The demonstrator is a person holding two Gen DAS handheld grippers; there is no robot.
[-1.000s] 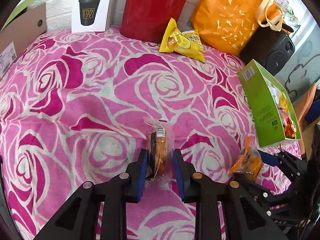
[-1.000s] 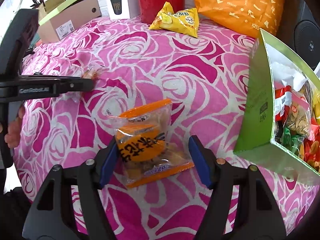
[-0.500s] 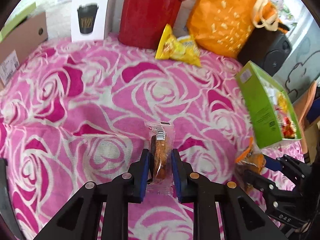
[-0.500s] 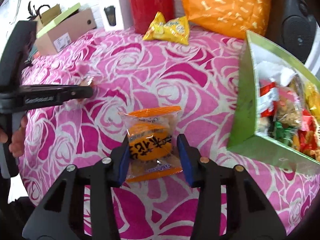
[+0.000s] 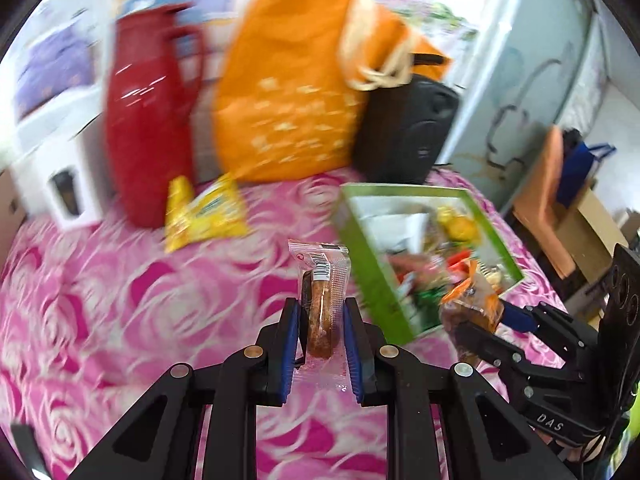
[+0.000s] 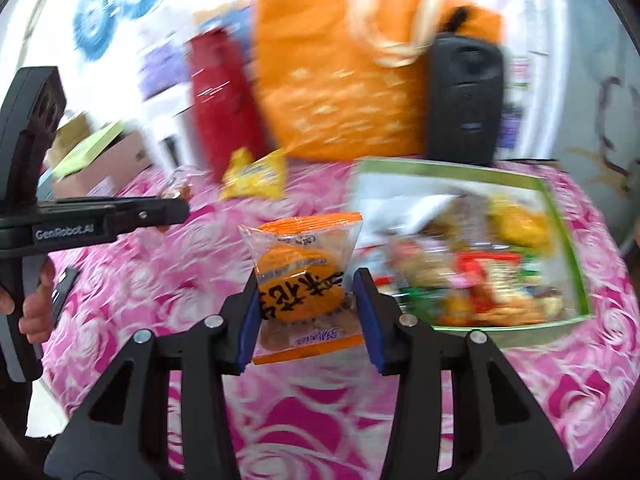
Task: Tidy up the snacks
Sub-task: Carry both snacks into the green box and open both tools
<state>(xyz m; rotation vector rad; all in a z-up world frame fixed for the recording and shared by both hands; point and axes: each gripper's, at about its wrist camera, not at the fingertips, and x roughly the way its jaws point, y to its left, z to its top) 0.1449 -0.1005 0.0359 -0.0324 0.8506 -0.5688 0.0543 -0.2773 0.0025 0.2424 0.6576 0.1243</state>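
Both hands are loaded: the left gripper (image 5: 320, 312) is clenched on a slim brown cake in a clear plastic wrapper (image 5: 322, 300), its blue pads pinching the sides so the packet stands on end, barcode flap uppermost, clear of the pink rose-patterned tablecloth (image 5: 120, 320). The right gripper (image 6: 306, 300) is clamped on a flat orange-and-clear snack packet with black lettering (image 6: 304, 284), held up off the cloth too, one pad on each side edge. Just beyond both packets, towards the table's right edge, sits the open green cardboard box (image 6: 568, 248), already heaped with mixed wrapped snacks; from the left camera the orange packet shows at the box's near corner. Along the far edge of the table stand a tall red plastic jug (image 5: 148, 120), a big orange shopping bag with cream handles (image 5: 288, 92) and a black speaker (image 5: 404, 128), with a yellow crisp packet (image 5: 204, 216) lying on the cloth in front of the jug. A white carton printed with a black cup (image 5: 60, 184) is at the far left. The background is heavily blurred in both views.
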